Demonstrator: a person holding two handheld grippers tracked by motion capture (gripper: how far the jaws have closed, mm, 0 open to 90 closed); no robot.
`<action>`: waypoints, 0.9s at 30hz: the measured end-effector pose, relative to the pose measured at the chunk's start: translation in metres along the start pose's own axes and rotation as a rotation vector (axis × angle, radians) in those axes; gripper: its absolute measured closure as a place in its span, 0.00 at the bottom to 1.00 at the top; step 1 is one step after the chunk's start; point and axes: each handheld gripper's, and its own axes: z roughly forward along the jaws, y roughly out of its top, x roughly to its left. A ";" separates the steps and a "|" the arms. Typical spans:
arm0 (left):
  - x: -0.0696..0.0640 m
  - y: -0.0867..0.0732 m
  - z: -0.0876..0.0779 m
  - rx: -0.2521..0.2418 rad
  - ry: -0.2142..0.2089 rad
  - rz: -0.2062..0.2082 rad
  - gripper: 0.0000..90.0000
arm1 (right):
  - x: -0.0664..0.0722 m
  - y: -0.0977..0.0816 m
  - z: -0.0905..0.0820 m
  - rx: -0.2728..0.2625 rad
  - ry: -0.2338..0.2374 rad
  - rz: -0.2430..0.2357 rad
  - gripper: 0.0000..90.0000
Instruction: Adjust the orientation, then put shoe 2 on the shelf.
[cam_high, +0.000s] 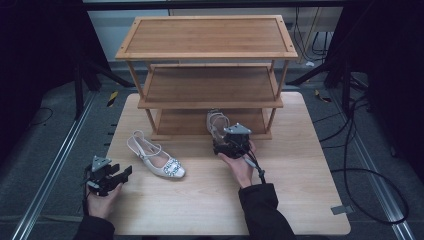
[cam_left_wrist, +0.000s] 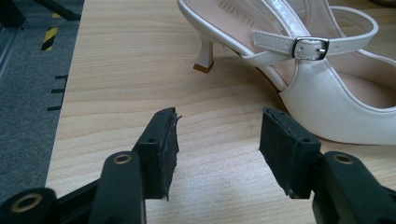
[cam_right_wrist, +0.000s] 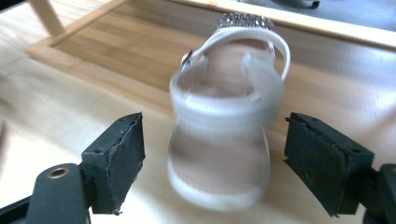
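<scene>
A white heeled shoe (cam_high: 157, 160) with a jewelled toe lies on the wooden table (cam_high: 200, 210) left of centre; the left gripper view shows its heel and buckled strap (cam_left_wrist: 308, 46). My left gripper (cam_high: 122, 172) (cam_left_wrist: 217, 140) sits at the table's left front, open, with bare table between its pads, just short of that shoe. The second white shoe (cam_high: 217, 122) (cam_right_wrist: 224, 130) has its toe over the rack's lowest shelf (cam_right_wrist: 140, 46) and its heel toward me. My right gripper (cam_high: 222, 139) (cam_right_wrist: 215, 154) is open, with this blurred shoe's heel between the pads (cam_right_wrist: 119, 158) and a gap on each side.
A three-tier wooden shoe rack (cam_high: 210, 37) stands at the table's far half, its upper shelves bare. Dark tripod legs and cables lie on the grey floor to both sides. Bare table spreads in front and to the right.
</scene>
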 end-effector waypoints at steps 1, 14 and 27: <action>0.000 0.000 0.000 0.002 0.000 -0.002 0.51 | -0.001 -0.007 -0.007 0.005 0.011 0.006 0.28; 0.000 0.000 0.001 0.004 -0.002 -0.003 0.52 | -0.006 -0.032 0.018 0.101 0.017 0.033 0.70; 0.001 0.000 0.001 0.003 -0.006 -0.005 0.53 | 0.001 -0.030 0.027 0.063 0.052 0.019 0.86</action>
